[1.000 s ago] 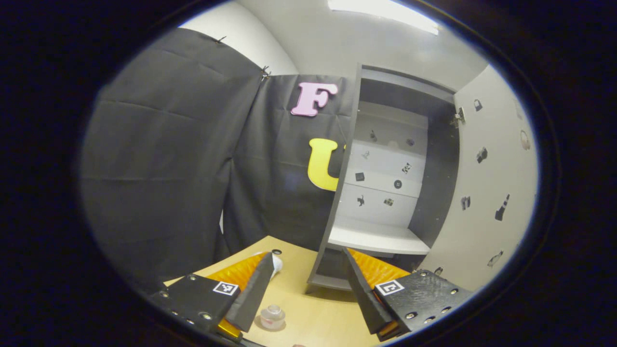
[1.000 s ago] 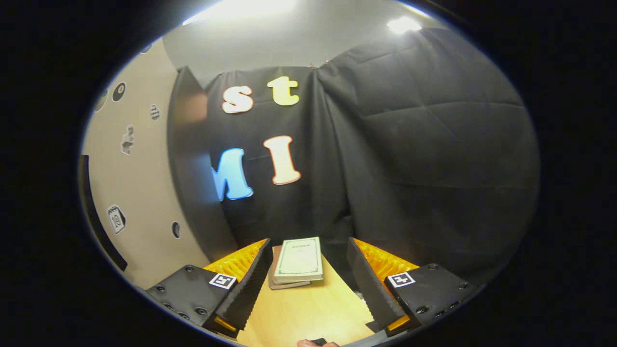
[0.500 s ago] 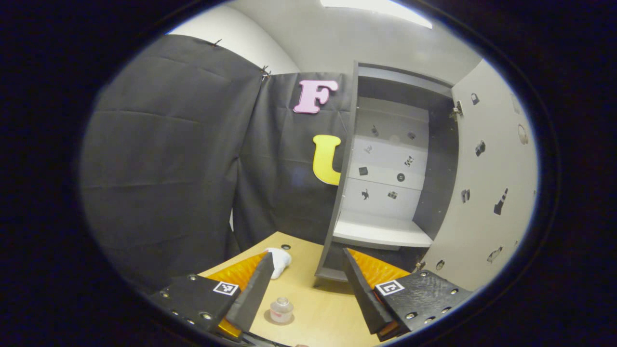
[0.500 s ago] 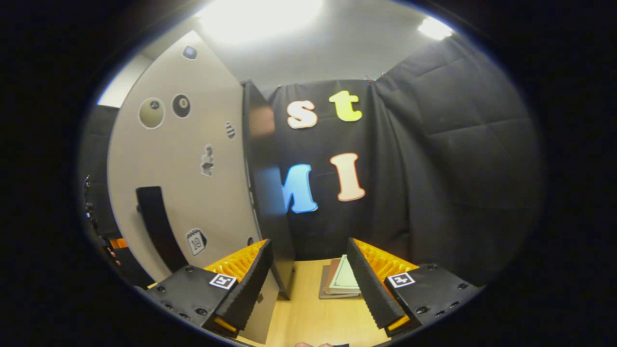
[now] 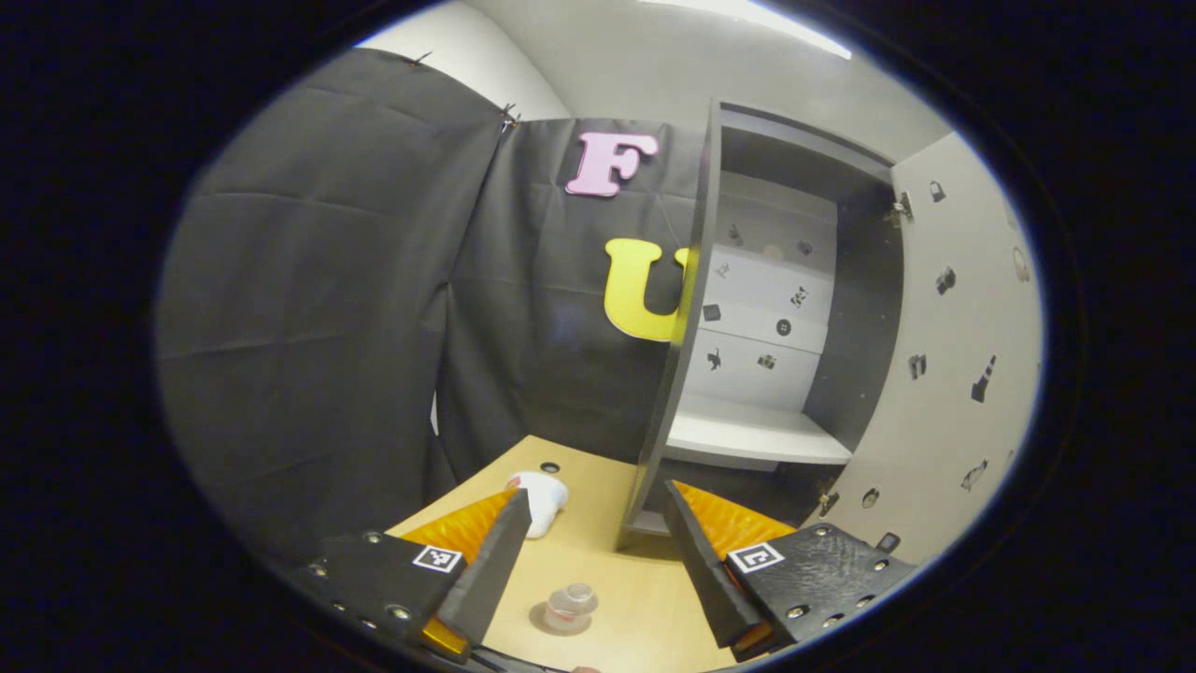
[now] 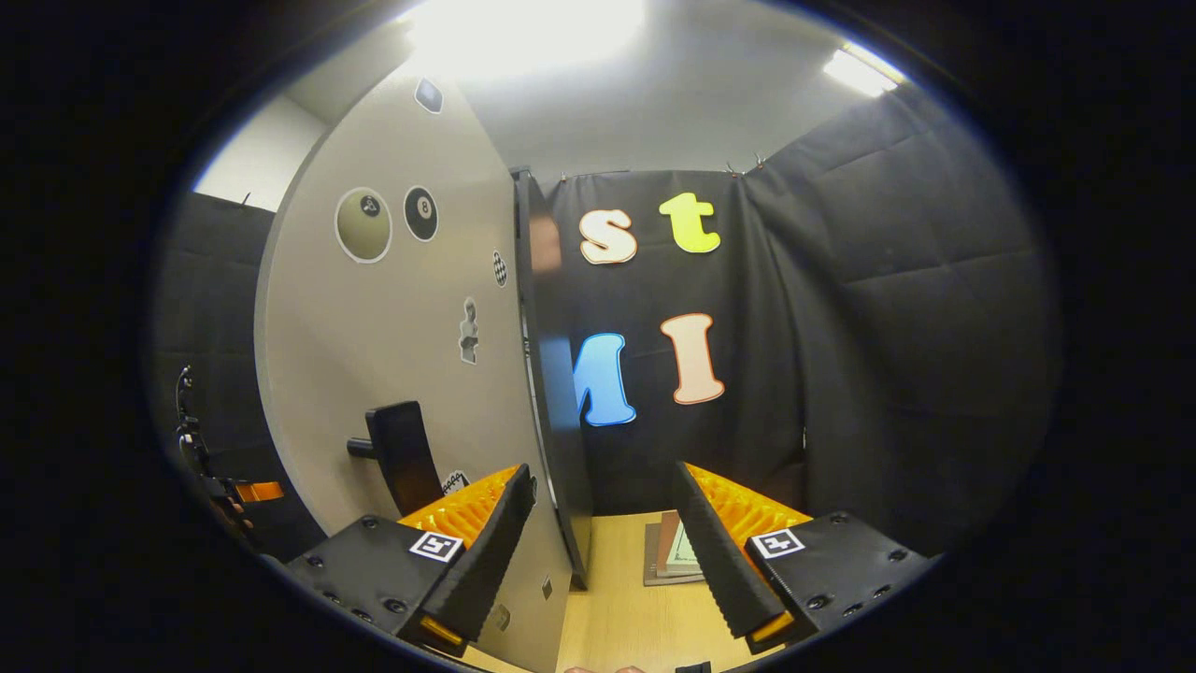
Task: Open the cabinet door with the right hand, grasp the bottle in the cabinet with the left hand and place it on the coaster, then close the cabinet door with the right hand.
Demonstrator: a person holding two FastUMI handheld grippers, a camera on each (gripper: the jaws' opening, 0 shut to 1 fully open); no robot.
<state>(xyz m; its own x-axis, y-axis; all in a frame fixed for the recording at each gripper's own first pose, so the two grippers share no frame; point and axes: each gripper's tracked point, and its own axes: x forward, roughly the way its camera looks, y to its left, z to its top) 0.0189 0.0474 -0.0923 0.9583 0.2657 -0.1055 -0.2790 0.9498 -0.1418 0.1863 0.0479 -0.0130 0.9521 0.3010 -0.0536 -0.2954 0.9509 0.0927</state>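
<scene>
Left hand-held gripper [image 5: 590,551]: held wide apart and empty, raised above the counter [image 5: 645,617]; nothing is pressed between the fingers.
Right hand-held gripper [image 6: 603,547]: likewise spread wide with nothing held; it is pointed past the free edge of the cabinet door [image 6: 392,318], whose dark handle [image 6: 402,453] is seen just left of the left finger, apart from it.
Bottle [image 5: 570,608]: a small clear bottle is seen standing upright on the coaster [image 5: 547,621] on the counter, low between the left gripper's fingers and untouched by them.
Coaster: a round disc under the bottle, judged to be the target spot; only its rim is seen around the bottle's base.
Cabinet [image 5: 747,327]: the door is swung open to the right; the white shelf [image 5: 752,439] inside is seen bare of any bottle.
Other things: a white cup-like object [image 5: 542,494] lies on the counter beyond the bottle; a stack of books [image 6: 677,558] lies on the counter to the right of the cabinet.
Done, as judged: door opened, bottle taken out and set on the coaster, bottle released.
Left, as judged: the door is to be closed with the right gripper, probably by way of the handle or the door face.
Risk: the door's free edge could be caught between the open fingers if the push is begun off-centre.
</scene>
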